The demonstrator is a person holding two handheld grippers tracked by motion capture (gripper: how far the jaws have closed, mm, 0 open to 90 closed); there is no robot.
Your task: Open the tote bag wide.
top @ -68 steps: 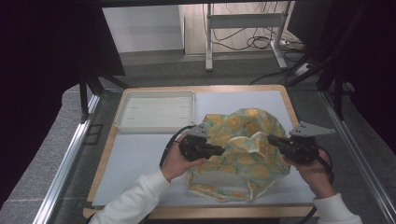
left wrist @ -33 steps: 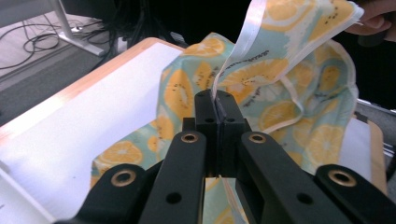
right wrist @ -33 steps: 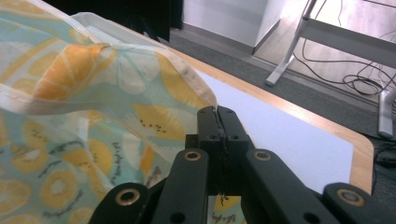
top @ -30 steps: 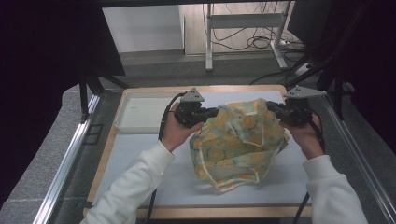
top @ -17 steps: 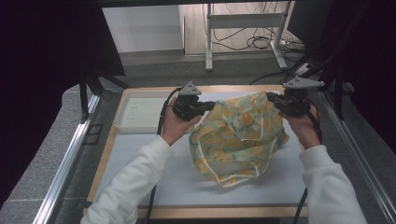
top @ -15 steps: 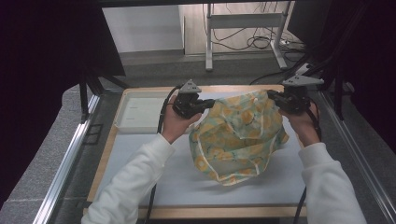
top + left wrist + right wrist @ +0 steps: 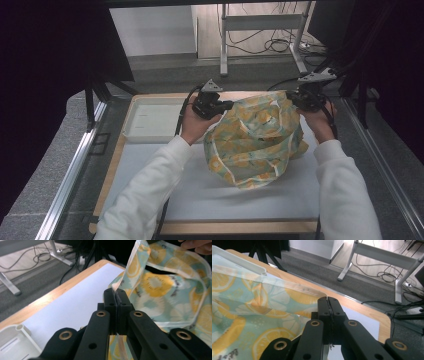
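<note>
Item: one cloth [image 7: 252, 137], pale green with a yellow citrus-slice print and a light trim. It was held up over the far half of the surface [image 7: 225, 195], stretched left to right between the two grippers, so its long axis ran across the scene along the far edge. The top hem sat high and taut; the rest sagged toward the near side in loose folds, the lowest fold reaching about the middle of the white mat.

Left gripper [image 7: 220, 106]: jaws clamped tight on the cloth's left top corner, a thin edge of fabric [image 7: 125, 277] pinched between the black jaws.

Right gripper [image 7: 295, 97]: jaws likewise closed on the right top corner, hem [image 7: 294, 290] caught at the tips.

Both grippers pointed inward, toward each other, with white sleeves reaching in from the near side.

Also present: a shallow white tray [image 7: 150, 120] at the far left of the surface, just left of the left gripper, apart from the cloth.
</note>
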